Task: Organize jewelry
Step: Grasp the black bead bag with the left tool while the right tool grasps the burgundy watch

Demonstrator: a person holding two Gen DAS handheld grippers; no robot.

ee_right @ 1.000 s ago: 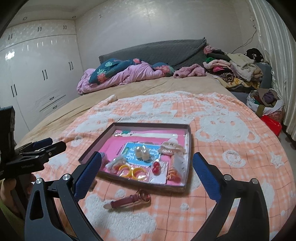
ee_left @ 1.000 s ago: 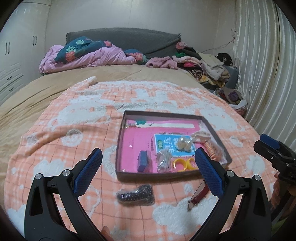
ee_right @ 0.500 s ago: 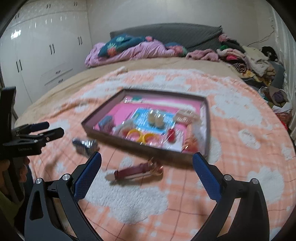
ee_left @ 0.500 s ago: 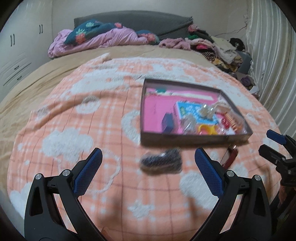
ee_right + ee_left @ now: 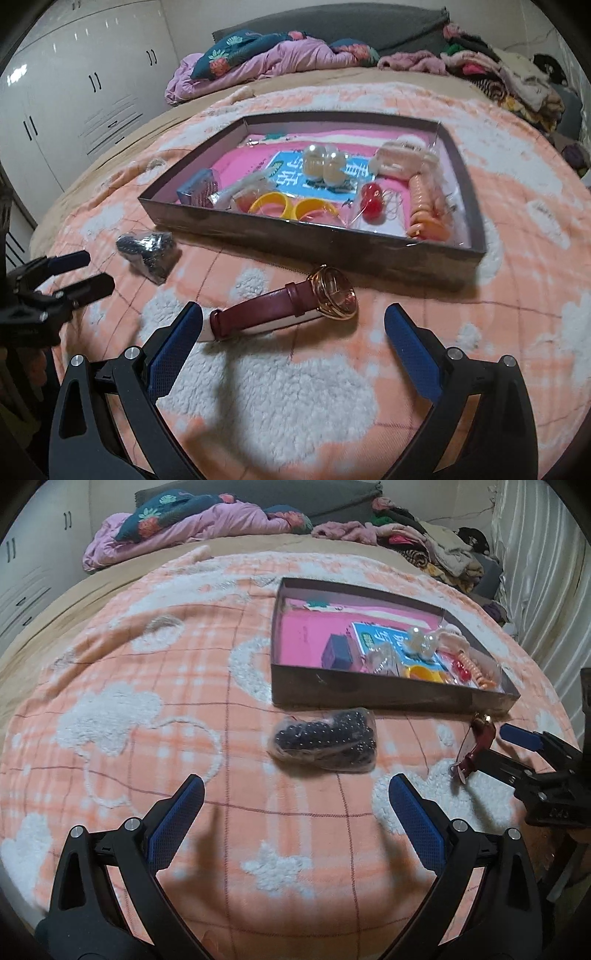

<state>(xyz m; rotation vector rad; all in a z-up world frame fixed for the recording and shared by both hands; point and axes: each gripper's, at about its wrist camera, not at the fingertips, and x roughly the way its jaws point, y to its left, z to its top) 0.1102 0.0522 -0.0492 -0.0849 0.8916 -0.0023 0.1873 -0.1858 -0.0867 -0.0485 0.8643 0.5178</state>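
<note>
My fingers hover over the bed (image 5: 517, 206).
Both grippers, left (image 5: 295, 797) and right (image 5: 293, 325), spread wide: bead bag (image 5: 325, 740) mid-frame, watch (image 5: 288, 304) lower center.

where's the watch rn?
The watch lies flat on the blanket, outside the tray by its near wall, between the open right gripper's fingers; the bead bag sits left of it.

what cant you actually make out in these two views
- Watch, left wrist view: mostly hidden behind the right gripper; its dial is hard to read in either view.
- Bag of dark beads, right wrist view: small and blurred; necklace or bracelet unclear.
- Box, left wrist view: its near wall hides the items' lower parts.
- Blue card: its print is covered by pearls.
</note>
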